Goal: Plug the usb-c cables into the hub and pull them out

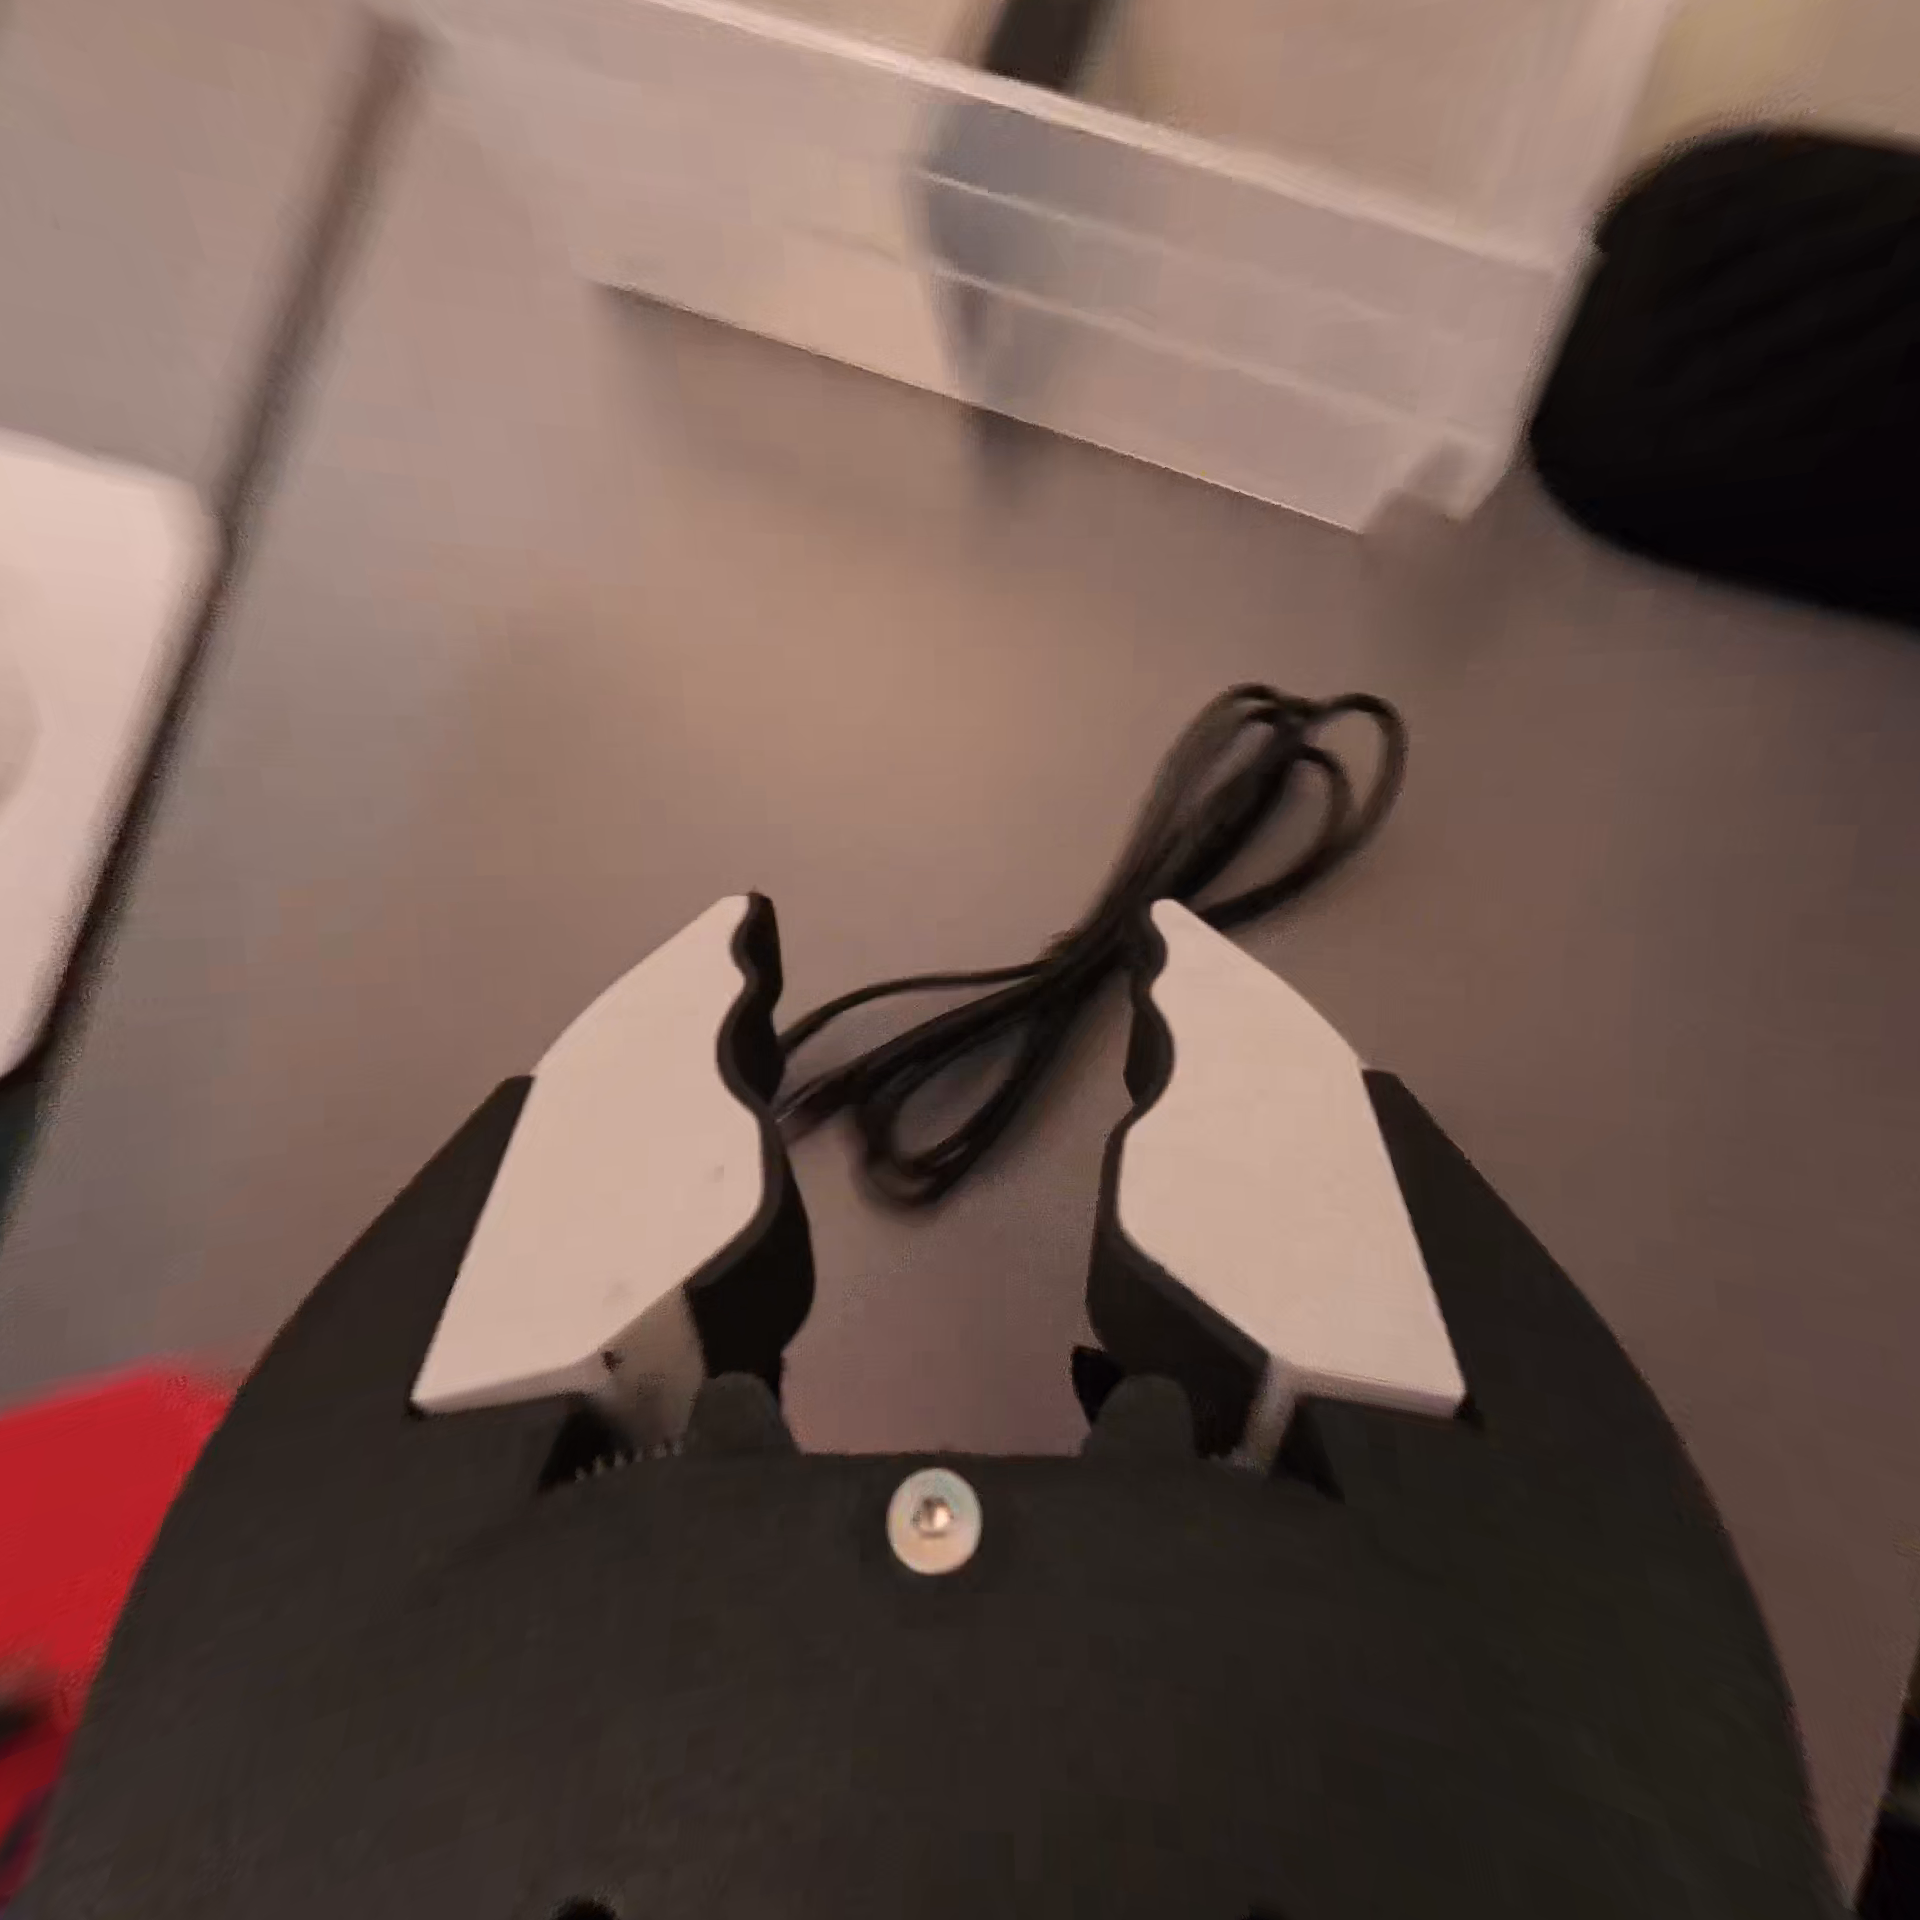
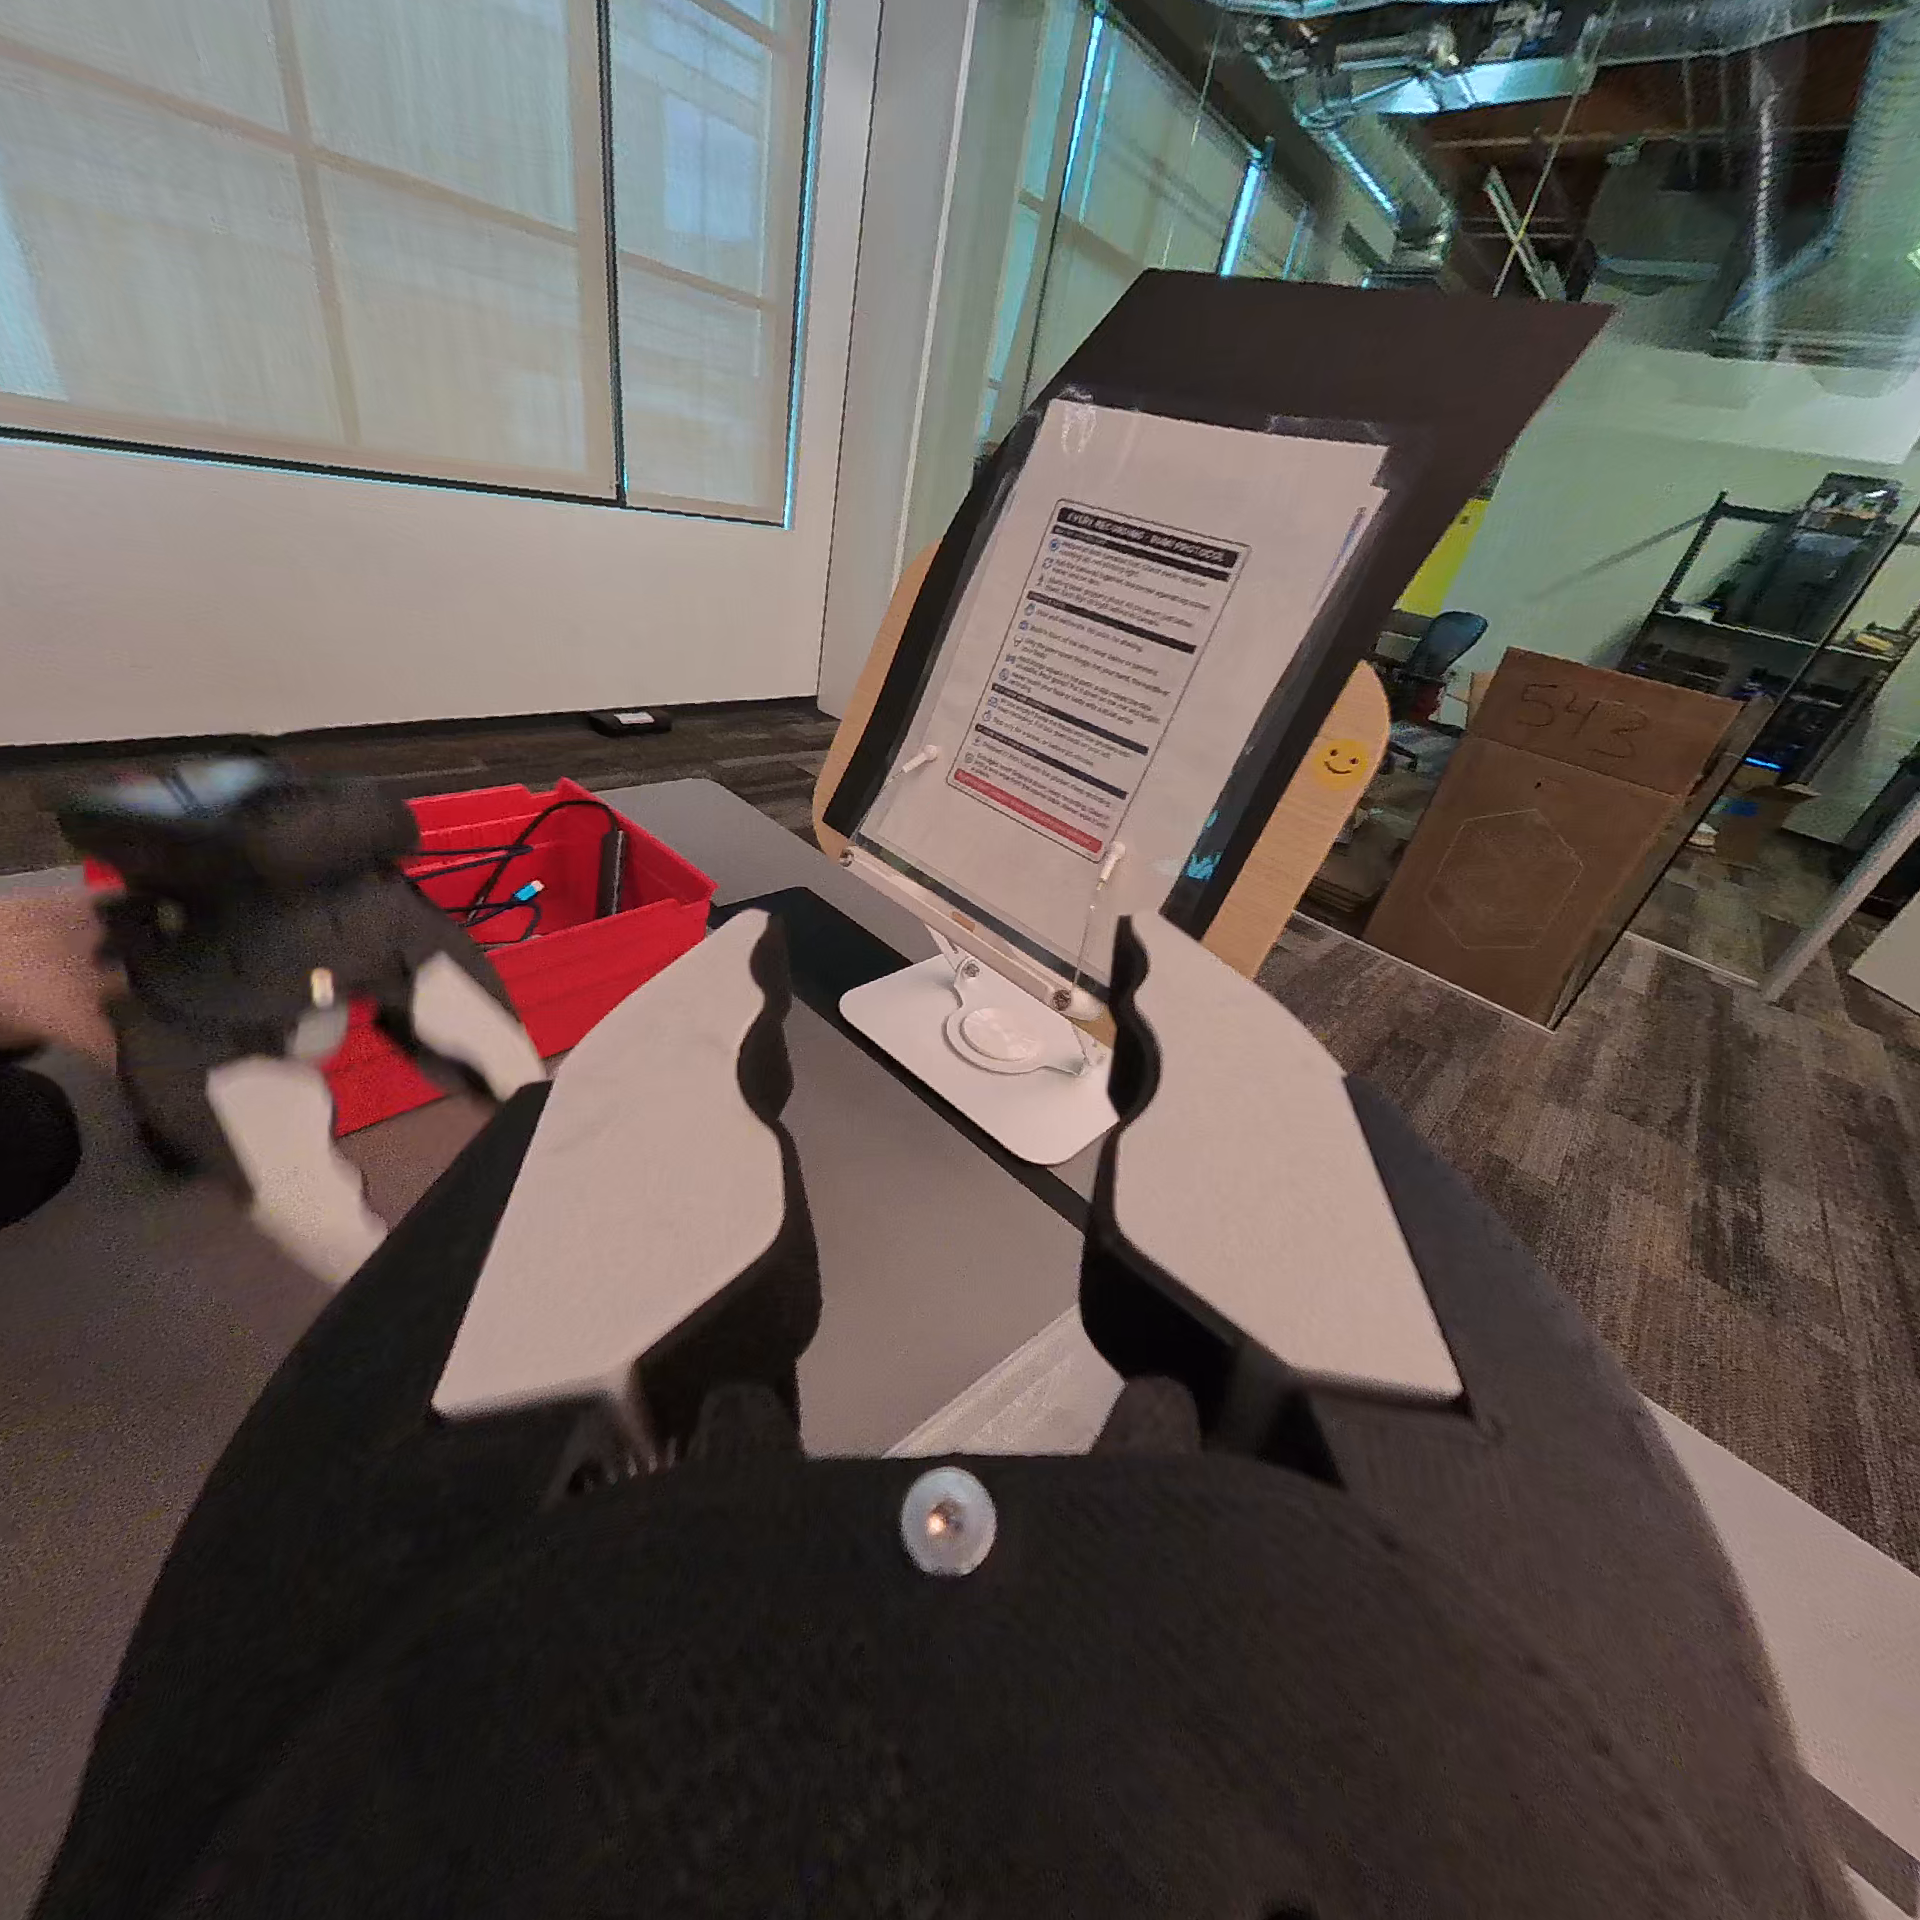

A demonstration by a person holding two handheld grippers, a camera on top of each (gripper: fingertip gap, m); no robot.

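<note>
Two hand-held grippers, both gaping and empty: judged the opening reach, nothing plugged yet. Left wrist view: the left hand-held gripper (image 1: 956, 914) hangs over the desk (image 1: 623, 665), a coiled black cable (image 1: 1091, 966) lying between its fingertips and out toward 1 o'clock; next, close on a plug end, which is not visible. Right wrist view: the right hand-held gripper (image 2: 951, 935) points at a document stand (image 2: 1091, 665); a red bin (image 2: 582, 914) at 10 o'clock holds more cables (image 2: 520, 873) and perhaps the hub.

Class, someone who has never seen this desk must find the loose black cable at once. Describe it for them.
Start at the grey table, below the clear plastic box. The coiled black cable lies alone on the bare surface, just beyond the open left gripper. It is the only thin, looped thing there.
</note>
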